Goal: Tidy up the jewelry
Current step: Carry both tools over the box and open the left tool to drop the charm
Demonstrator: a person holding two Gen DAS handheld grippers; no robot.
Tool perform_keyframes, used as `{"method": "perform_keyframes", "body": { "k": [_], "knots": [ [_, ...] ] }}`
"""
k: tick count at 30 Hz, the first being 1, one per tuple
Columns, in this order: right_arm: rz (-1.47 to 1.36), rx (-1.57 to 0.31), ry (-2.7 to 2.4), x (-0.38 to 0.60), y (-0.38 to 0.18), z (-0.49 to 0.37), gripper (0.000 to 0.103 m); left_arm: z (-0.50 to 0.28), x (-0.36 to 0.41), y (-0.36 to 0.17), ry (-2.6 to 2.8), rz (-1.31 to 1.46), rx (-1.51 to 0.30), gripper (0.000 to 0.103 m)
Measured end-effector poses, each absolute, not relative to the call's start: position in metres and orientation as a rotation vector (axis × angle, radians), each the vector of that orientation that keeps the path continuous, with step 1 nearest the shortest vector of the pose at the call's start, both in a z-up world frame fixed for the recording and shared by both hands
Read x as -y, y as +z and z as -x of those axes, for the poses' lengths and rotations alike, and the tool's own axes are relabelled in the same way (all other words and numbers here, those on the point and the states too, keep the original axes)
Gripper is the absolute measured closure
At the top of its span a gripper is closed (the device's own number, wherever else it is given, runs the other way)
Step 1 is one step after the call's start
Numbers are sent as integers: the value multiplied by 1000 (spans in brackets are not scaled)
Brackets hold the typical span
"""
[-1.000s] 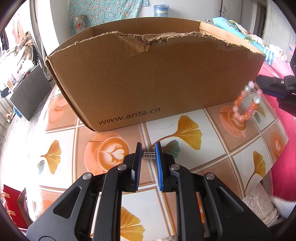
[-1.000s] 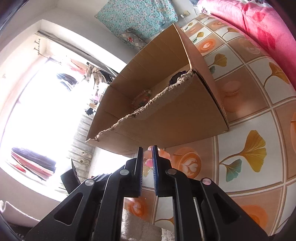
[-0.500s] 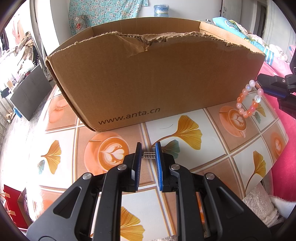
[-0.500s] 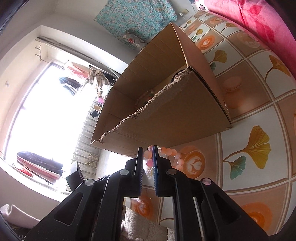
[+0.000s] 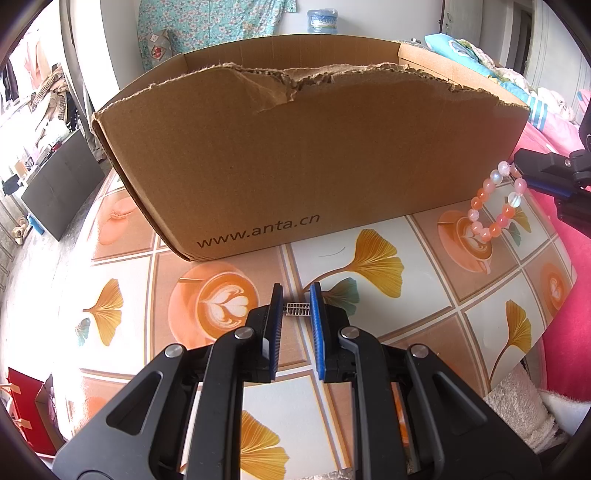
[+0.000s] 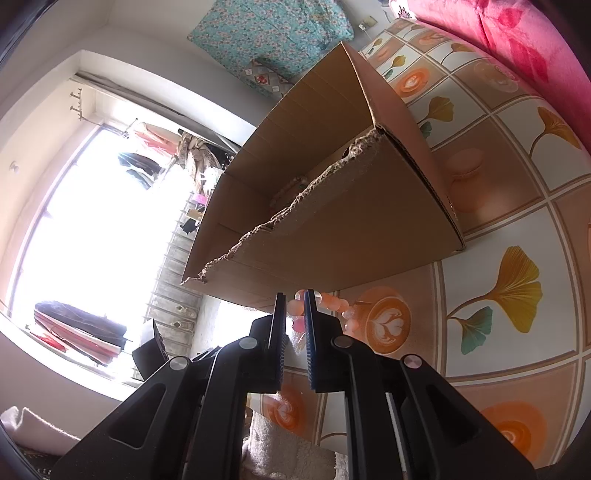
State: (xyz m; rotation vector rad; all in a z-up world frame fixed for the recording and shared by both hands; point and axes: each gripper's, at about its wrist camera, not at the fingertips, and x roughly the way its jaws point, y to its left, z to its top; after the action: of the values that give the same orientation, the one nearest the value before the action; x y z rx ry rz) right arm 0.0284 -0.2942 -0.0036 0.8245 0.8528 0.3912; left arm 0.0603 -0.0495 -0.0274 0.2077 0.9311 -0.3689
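Most of the table (image 5: 424, 317) is covered by a cloth printed with ginkgo leaves and latte cups, and a pink bedcover (image 6: 517, 48) is seen along its far side. Behind, a bright window (image 6: 92, 229), hanging clothes and a turquoise flowered cloth (image 5: 207, 29) on the wall are visible. One cardboard box (image 5: 295, 166) with a torn upper edge is placed on the table; inside it, only a pale round thing can be made out, too dim to be named. A small silver spring-like piece (image 5: 296, 309) is gripped between the nearly closed jaws of the left gripper (image 5: 296, 310), just above the cloth. A bracelet (image 5: 495, 206) of orange and pale beads is held by the closed right gripper (image 6: 294, 314), hanging beside the front corner of the box, outside it.
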Motion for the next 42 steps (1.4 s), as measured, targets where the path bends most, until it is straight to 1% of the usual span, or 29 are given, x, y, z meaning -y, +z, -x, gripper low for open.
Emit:
{"method": "perform_keyframes", "body": {
  "k": [12, 16, 20, 26, 31, 36, 42],
  "knots": [
    [-823, -840, 405, 295, 2, -29, 93, -62, 48, -27, -368, -206, -935, 89],
    [-814, -835, 416, 294, 8, -28, 93, -60, 39, -17, -387, -183, -904, 89],
    [-796, -804, 446, 290, 26, -28, 93, -57, 17, 10, -431, -105, -866, 89],
    [-771, -720, 511, 284, 65, -34, 93, -54, -17, 79, -531, -16, -722, 89],
    [-741, -649, 544, 287, 92, -51, 93, -79, -28, 116, -596, 20, -669, 89],
    [-695, -638, 519, 298, 101, -75, 93, -128, -15, 114, -597, 14, -758, 89],
    [-691, -691, 494, 305, 88, -106, 93, -181, 15, 84, -588, -31, -912, 89]
  ]
}}
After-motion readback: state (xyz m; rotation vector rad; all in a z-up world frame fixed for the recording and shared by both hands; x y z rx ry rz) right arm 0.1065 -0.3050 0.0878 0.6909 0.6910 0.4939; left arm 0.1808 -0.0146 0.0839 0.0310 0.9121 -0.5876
